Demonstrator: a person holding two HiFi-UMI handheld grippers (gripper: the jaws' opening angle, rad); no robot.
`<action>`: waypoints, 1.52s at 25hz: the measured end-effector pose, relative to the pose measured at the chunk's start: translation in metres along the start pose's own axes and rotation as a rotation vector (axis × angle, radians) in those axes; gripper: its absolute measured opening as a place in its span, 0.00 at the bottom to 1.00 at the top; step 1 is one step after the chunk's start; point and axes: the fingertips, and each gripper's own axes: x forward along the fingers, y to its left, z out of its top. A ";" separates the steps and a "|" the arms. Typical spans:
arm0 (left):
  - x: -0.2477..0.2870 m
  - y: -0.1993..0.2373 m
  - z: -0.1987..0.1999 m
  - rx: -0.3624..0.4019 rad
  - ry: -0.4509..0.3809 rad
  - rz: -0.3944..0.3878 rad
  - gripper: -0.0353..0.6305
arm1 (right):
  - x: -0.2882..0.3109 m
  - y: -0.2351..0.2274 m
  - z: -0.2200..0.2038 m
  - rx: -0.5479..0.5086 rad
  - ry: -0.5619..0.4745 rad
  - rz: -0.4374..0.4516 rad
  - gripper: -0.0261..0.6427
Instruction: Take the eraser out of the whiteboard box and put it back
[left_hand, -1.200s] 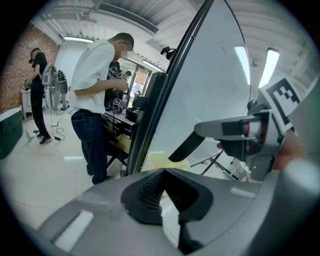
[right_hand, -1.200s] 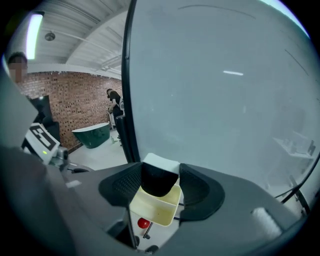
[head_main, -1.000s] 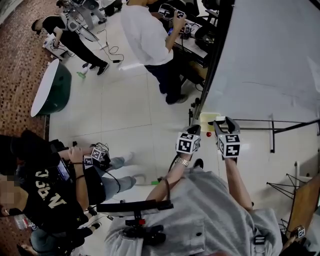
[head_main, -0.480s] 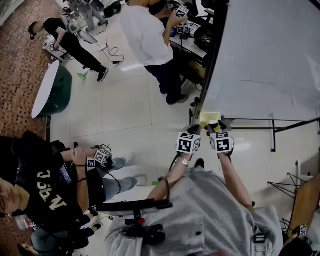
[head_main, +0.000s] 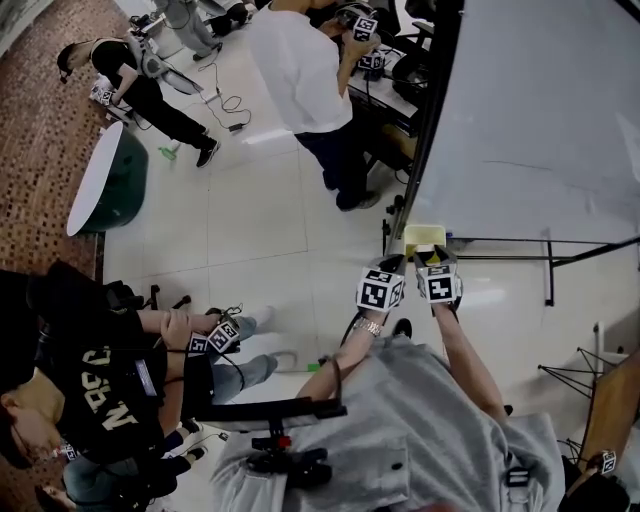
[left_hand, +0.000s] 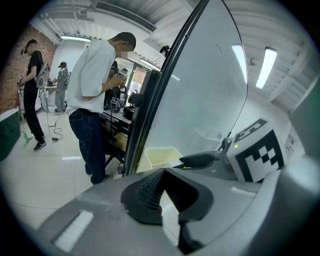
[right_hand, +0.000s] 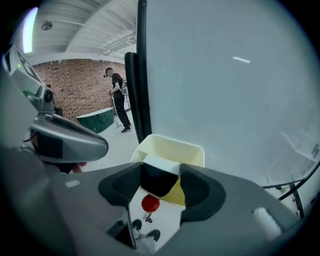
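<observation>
In the right gripper view, my right gripper (right_hand: 160, 184) is shut on the eraser (right_hand: 160, 166), a black block with a white top. It hangs just in front of and above the pale yellow box (right_hand: 186, 149) at the foot of the whiteboard (right_hand: 225, 85). The head view shows that box (head_main: 424, 236) beside the board's black edge post, with my right gripper (head_main: 428, 256) right at it. My left gripper (head_main: 392, 264) hovers beside it on the left, jaws together with nothing in them. The left gripper view shows the box (left_hand: 161, 157) beyond the left gripper (left_hand: 164, 192).
A red knob (right_hand: 150, 203) sits below the box. The whiteboard's stand bars (head_main: 545, 265) run along the floor to the right. A person in a white shirt (head_main: 300, 70) stands at a desk behind the board's edge. Another person (head_main: 100, 380) crouches at left, near a green table (head_main: 105, 180).
My right gripper has come down and slightly left with the eraser, closer to the yellow box. The left gripper has stayed put. The crouching person at left shifted their grippers.
</observation>
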 end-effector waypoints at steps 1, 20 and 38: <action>-0.001 0.000 -0.001 -0.001 -0.001 -0.003 0.06 | 0.000 0.000 0.000 0.006 -0.006 0.002 0.41; -0.014 -0.041 -0.038 -0.004 -0.031 0.026 0.06 | -0.067 0.005 -0.017 0.141 -0.146 0.044 0.05; -0.047 -0.087 -0.050 0.018 -0.114 0.110 0.06 | -0.118 0.054 -0.045 0.065 -0.141 0.207 0.05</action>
